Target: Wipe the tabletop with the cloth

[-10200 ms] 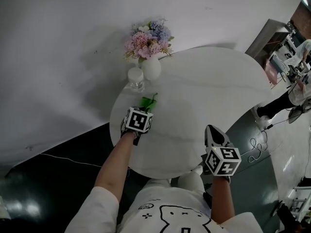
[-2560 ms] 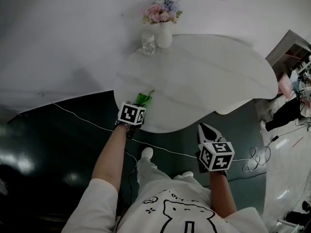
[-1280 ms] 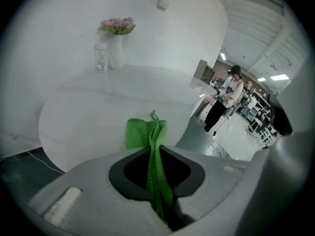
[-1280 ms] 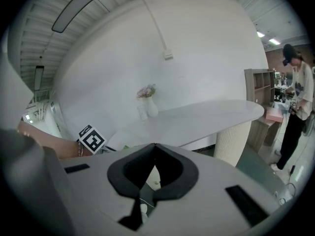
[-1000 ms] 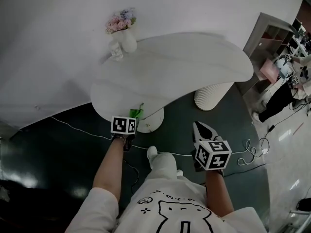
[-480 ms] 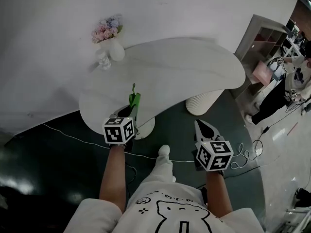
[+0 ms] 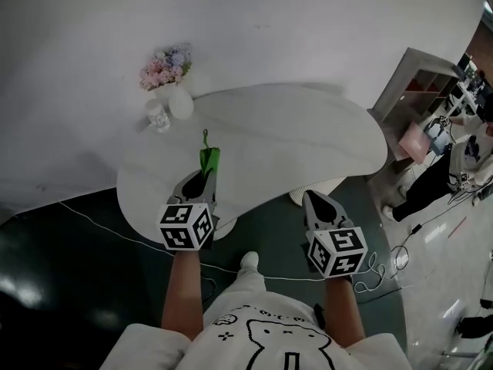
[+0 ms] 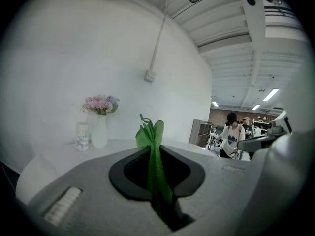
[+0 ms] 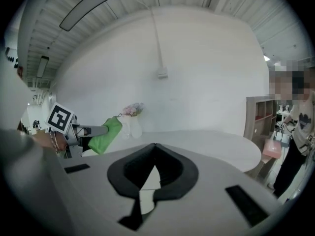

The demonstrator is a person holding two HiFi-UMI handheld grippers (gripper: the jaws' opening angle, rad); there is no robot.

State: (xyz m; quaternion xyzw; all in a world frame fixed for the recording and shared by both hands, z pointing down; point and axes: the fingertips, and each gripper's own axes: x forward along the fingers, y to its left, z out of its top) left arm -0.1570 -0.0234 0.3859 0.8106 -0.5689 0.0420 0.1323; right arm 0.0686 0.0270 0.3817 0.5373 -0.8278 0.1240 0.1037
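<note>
— What's in front of you?
— A white desk (image 7: 308, 137) with a flower vase (image 7: 179, 102) at its far left edge.
— And the grippers?
— My left gripper (image 7: 202, 177) is clamped on the green cloth (image 7: 208, 160), which stands upright over the desk's near side. My right gripper (image 7: 314, 199) hangs beside that edge, jaws together, empty.

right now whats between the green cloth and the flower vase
Nothing: in the head view the white tabletop between the green cloth and the flower vase is bare; the glass stands beside the vase, off that line.
</note>
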